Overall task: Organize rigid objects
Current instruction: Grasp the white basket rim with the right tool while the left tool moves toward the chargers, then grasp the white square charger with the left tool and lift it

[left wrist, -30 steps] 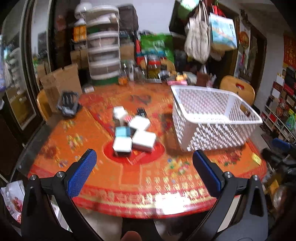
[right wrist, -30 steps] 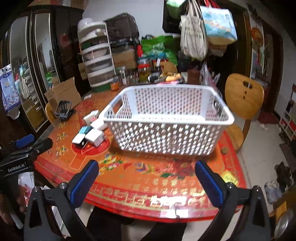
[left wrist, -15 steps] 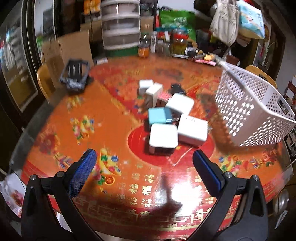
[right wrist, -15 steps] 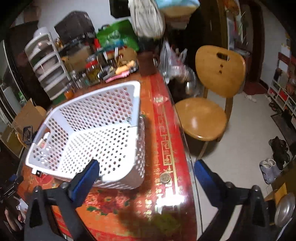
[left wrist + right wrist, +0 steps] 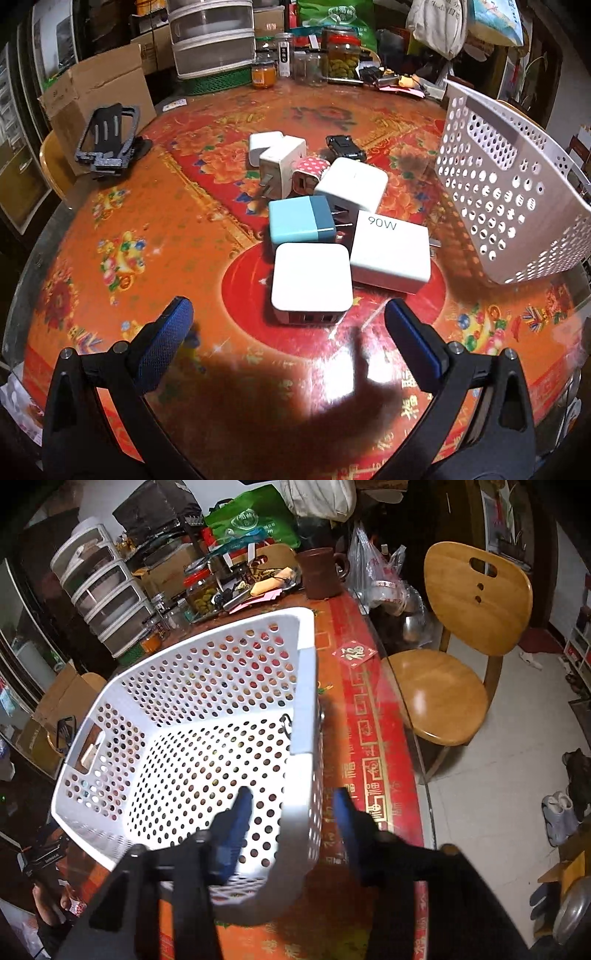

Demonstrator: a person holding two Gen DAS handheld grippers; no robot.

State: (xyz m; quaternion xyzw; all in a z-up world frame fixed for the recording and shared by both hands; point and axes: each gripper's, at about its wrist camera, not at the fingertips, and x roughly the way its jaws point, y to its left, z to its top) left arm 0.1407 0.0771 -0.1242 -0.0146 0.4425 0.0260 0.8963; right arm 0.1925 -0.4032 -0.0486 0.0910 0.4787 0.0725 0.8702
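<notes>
A cluster of chargers lies mid-table in the left wrist view: a white square charger nearest, a 90W white charger, a teal charger, another white block, a pink dotted plug and a white adapter. My left gripper is open, just short of the white square charger. The white perforated basket stands at the right. My right gripper straddles the basket's near wall, one finger inside, one outside, still apart.
A black phone stand and cardboard box sit at the table's left. Jars and clutter line the far edge. A small black object lies behind the chargers. A wooden chair stands beside the table.
My left gripper moved forward and down toward the chargers. My right gripper swung over the basket's right end and lowered around its wall, jaws narrowing.
</notes>
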